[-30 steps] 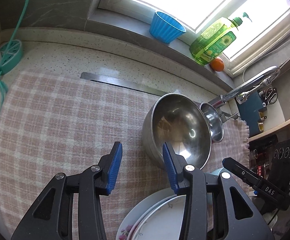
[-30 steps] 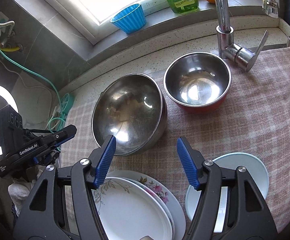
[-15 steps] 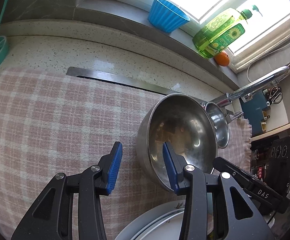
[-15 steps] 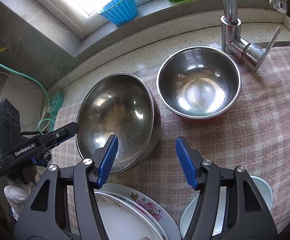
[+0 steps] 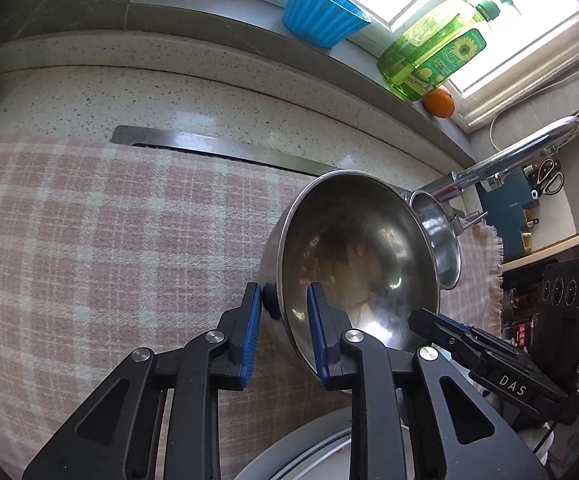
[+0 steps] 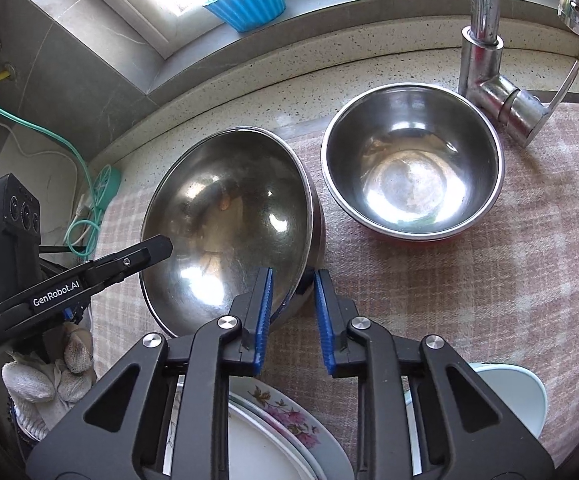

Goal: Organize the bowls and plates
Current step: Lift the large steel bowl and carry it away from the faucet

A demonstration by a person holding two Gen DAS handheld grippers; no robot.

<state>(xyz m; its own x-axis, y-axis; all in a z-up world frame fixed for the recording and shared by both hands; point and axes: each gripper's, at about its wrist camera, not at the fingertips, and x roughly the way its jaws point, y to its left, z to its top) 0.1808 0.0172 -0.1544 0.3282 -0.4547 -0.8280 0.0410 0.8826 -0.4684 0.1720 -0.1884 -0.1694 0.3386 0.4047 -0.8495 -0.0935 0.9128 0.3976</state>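
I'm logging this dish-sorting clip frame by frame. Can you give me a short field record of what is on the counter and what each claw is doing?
surface: pink checked cloth over a speckled counter
large steel bowl: tilted, rim between both claws' pads
left claw: closing on the bowl's near-left rim
right claw: closing on the bowl's near-right rim
smaller steel bowl with red outside: upright, beside the chrome tap
flowered white plates: stacked at the near edge
pale blue plate: near right

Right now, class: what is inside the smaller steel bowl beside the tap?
The smaller steel bowl looks empty: only glare and reflections on bare metal. What lies beneath it is covered; the checked cloth shows around it.
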